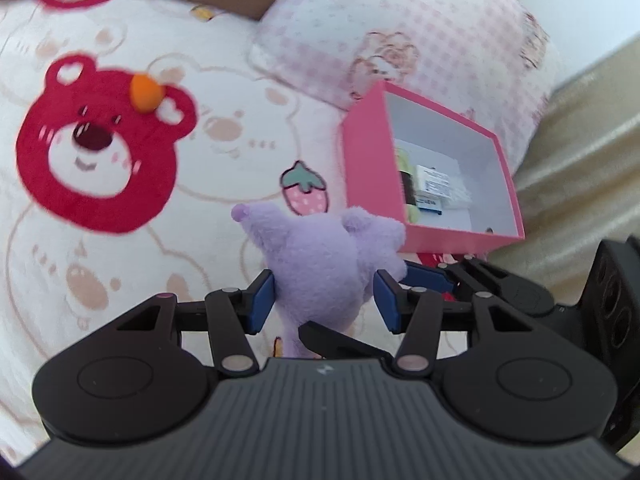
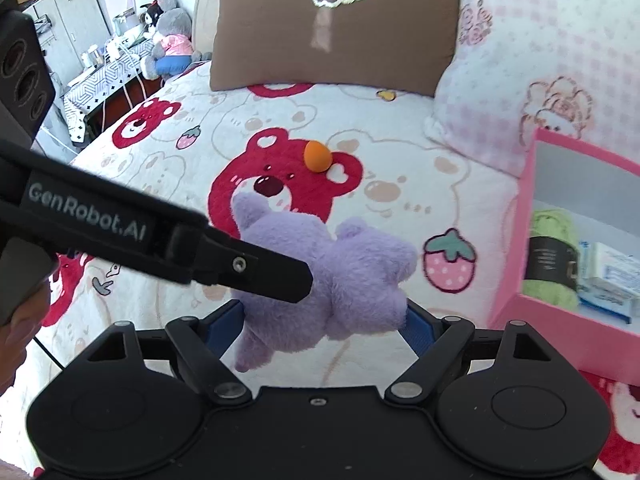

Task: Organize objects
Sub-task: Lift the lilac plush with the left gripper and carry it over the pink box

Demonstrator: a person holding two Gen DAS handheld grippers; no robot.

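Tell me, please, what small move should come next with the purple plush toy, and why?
Probably carry the purple plush toy sideways toward the open pink box. Both the left gripper and the right gripper pinch it clear of the bedspread, and the box beside it has bare floor next to the green yarn.

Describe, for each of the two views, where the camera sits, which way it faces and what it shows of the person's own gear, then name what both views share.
Left wrist: on the left gripper, facing down across the bed; its blue pads grip the purple plush toy; the right gripper shows beside it.
Right wrist: on the right gripper, facing down toward the brown pillow; its jaws hold the toy; the left gripper's finger crosses in.
Shared: the toy, pink box, orange ball, bear blanket.
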